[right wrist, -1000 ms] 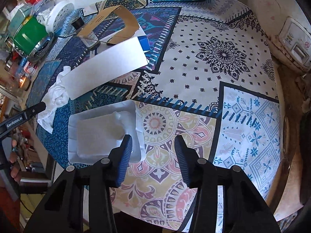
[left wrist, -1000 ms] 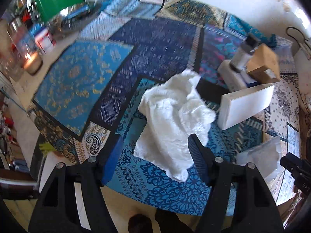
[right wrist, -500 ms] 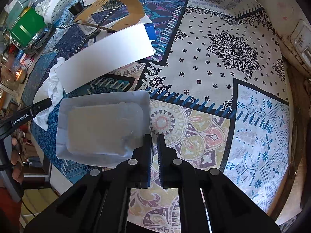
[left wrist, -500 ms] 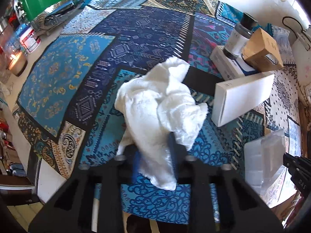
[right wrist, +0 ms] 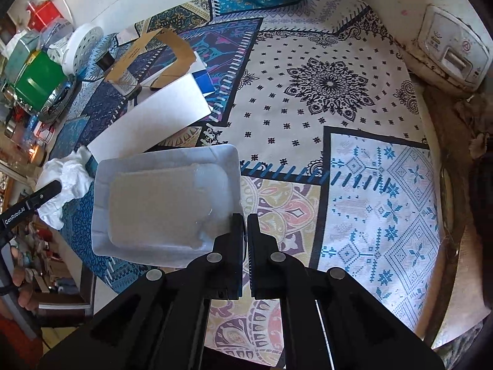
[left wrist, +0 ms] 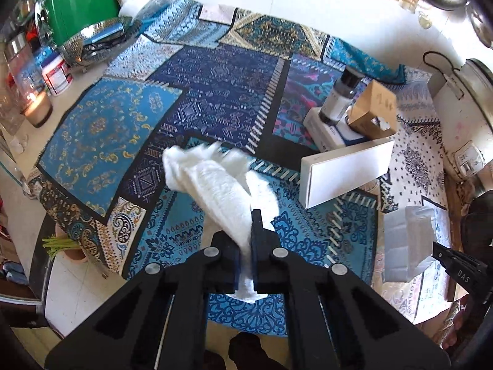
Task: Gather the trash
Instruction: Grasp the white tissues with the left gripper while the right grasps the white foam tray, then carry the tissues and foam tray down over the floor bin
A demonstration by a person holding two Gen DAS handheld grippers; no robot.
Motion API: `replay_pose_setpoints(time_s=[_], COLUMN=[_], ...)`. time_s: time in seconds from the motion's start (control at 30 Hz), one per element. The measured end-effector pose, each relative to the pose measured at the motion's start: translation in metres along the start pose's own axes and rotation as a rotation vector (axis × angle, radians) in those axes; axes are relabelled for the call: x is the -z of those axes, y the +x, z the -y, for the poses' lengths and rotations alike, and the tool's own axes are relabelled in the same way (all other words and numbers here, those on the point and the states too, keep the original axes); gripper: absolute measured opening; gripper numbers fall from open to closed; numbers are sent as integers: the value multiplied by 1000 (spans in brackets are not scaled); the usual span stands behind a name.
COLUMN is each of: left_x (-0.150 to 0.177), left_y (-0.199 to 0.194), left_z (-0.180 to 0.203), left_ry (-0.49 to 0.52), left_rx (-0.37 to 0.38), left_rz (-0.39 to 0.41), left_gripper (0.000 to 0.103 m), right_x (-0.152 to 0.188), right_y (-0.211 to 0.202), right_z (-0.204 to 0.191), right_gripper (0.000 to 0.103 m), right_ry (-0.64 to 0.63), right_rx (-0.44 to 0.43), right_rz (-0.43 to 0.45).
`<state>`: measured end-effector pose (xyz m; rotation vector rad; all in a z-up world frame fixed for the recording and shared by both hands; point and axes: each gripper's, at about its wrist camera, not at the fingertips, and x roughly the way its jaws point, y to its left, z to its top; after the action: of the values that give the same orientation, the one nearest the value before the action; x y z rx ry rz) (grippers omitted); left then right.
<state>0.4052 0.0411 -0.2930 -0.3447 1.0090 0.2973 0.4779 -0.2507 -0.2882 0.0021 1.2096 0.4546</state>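
Observation:
My left gripper [left wrist: 245, 240] is shut on a crumpled white tissue [left wrist: 215, 185] and holds it lifted above the patterned tablecloth [left wrist: 129, 129]. My right gripper [right wrist: 246, 231] is shut on the rim of a clear plastic tray [right wrist: 160, 203] and holds it tilted above the cloth. The tissue also shows in the right wrist view [right wrist: 66, 182], left of the tray. The tray also shows in the left wrist view [left wrist: 406, 243], at the right.
A white flat box [left wrist: 345, 172], a brown cardboard box [left wrist: 374, 112] and a dark-capped bottle [left wrist: 340, 95] stand behind the tissue. A green box [left wrist: 80, 3], a metal bowl [left wrist: 95, 38] and jars crowd the far left. A rice cooker [right wrist: 450, 52] sits at the right edge.
Both grippers went from open to shut. The left closed on the tissue and lifted it; the right closed on the tray's rim and raised it off the cloth.

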Motion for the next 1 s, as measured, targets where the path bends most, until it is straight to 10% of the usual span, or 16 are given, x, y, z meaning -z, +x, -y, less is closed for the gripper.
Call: replay_pose_setpoints(time_s=[0.47,1.0], left_x=[19,133], left_y=[-69,-106], left_z=[10,-36], left_ry=[83,288], left_rx=[82,185], left_rz=[102,14], left_gripper=[4,4], right_x=[40,190], right_y=[-40,-55], right_z=[-5,-72], right_gripper=[3,3], right_ry=[58,214], right_rx=[29,78], right_rz=[89,98])
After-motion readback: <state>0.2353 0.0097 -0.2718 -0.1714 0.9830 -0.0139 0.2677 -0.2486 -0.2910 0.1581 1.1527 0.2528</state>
